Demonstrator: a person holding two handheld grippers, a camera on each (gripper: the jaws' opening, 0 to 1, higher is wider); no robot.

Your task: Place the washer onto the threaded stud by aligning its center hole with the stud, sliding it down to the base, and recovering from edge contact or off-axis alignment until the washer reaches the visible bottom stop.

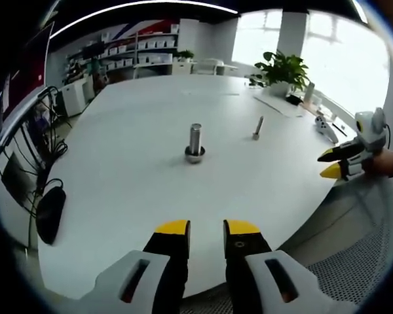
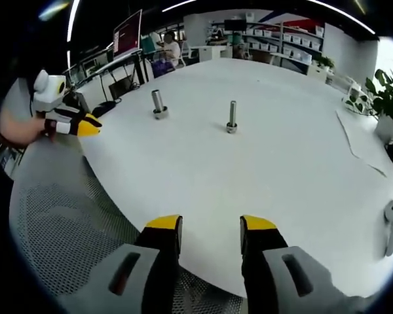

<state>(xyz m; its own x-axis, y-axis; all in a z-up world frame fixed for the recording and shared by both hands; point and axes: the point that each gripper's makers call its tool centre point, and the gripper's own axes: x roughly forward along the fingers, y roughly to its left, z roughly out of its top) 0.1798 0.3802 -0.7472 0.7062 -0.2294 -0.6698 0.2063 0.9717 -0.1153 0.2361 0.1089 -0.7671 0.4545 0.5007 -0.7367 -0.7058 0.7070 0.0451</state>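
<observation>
The left gripper view looks from the near edge of the white bench (image 1: 137, 196) across to far shelves and windows, the thick stud (image 1: 195, 143) not far ahead. The right gripper view looks from another stretch of that edge (over a mesh surface (image 2: 72, 222)), both studs further off. They share the bench top, the thick stud (image 2: 158, 104) and thin stud (image 2: 232, 117), and each sees the other's claw at its side.

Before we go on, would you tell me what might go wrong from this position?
Both grippers, left and right, are open, hold nothing, and sit at the table edge, well short of both studs.

1. Two similar upright pieces stand close together: a thick stud and a thin stud. Approaching the wrong one seems possible.
2. The thin stud's narrow base could tip if bumped off-axis.
</observation>
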